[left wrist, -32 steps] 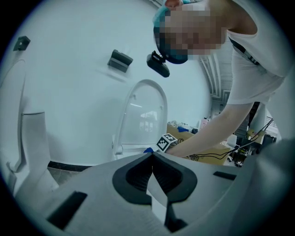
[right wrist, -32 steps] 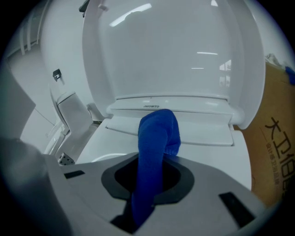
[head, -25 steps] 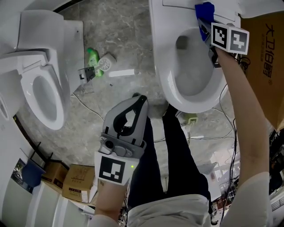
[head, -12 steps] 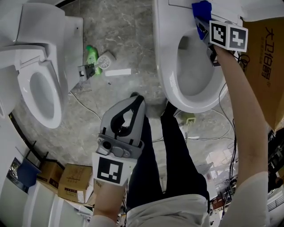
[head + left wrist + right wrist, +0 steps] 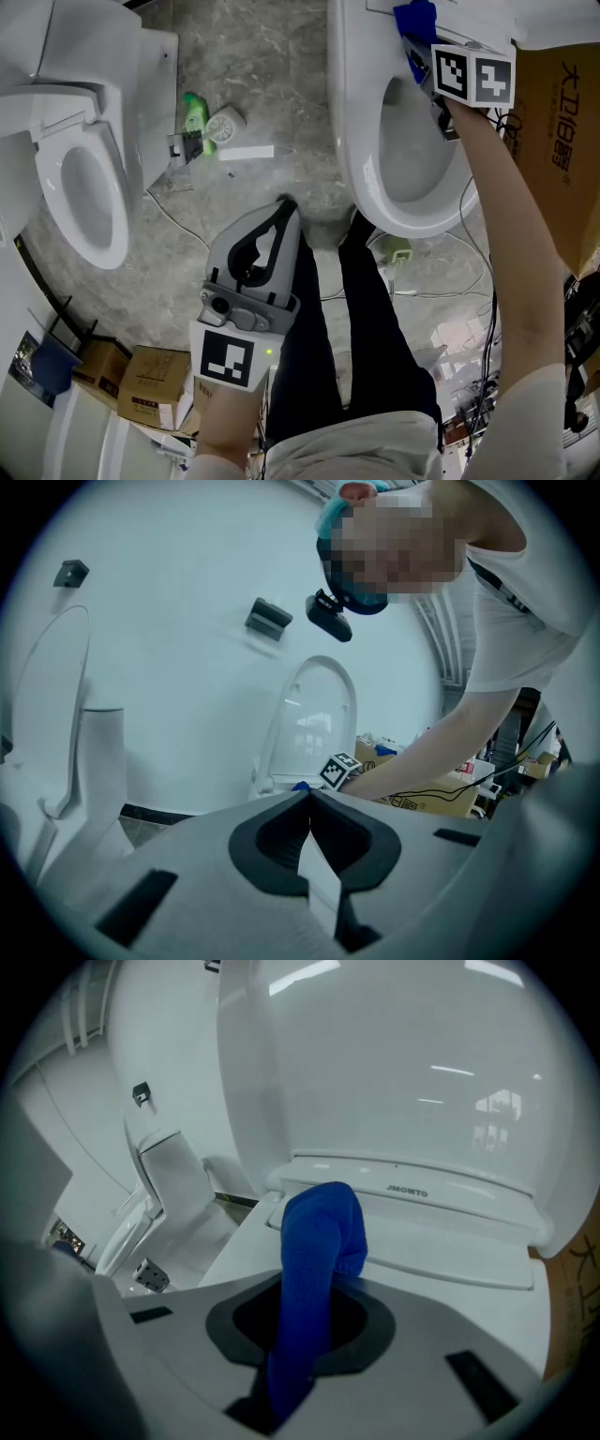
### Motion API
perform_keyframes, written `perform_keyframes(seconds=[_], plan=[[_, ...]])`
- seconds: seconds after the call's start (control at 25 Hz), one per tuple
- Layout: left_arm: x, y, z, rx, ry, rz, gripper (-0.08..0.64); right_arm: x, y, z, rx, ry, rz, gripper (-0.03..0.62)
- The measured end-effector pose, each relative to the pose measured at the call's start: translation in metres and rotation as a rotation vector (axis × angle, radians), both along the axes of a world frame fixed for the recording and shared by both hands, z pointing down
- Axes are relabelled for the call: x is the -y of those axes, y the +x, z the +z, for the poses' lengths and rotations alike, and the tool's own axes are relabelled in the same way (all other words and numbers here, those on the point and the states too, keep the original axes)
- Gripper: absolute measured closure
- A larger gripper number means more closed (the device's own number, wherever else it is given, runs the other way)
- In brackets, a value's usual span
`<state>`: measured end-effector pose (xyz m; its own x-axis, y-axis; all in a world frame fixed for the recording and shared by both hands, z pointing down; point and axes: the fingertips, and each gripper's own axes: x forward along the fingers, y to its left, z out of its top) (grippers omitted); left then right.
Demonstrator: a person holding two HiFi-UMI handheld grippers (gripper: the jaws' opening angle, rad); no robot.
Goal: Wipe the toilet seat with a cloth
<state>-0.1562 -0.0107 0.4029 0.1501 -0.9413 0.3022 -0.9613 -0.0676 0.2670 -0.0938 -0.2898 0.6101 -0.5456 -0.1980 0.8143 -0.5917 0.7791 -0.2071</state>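
The right hand-held gripper is clamped on a blue cloth, which runs up between its jaws and folds over at the top, its bunched end lying against the rear of the toilet seat, just in front of the raised lid. In the head view the cloth shows as a small blue wad at the back right of the seat, close to the hinge, with the marker cube just behind it and the person's right arm stretched across the bowl's right side. The left hand-held gripper hangs low in front of the person's dark trousers, well apart from the toilet, pointing toward the grey stone floor; its own view shows the jaws together at the tips with nothing between them. A second toilet stands to the left with its seat down, and a green bottle lies on the floor between the two toilets beside a white strip and some loose cable. A cardboard box with printed characters stands just right of the toilet being wiped, and smaller cardboard boxes sit at the lower left
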Motion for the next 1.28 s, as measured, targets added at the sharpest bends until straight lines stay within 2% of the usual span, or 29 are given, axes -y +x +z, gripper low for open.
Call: perform_keyframes(seconds=[0.36,0.76,1.28], plan=[[-0.009,-0.002,-0.002,0.001,0.019,-0.001,0.554,-0.022,-0.016,0.000,-0.026,0.025,-0.120,0.529],[-0.022,-0.003,-0.006,0.004,0.031,-0.009,0.554,-0.052,-0.029,0.001,-0.046,0.001,-0.237,0.529],[-0.038,0.005,-0.008,0.001,0.041,0.000,0.554,-0.081,-0.032,0.004,-0.029,-0.015,-0.268,0.531]])
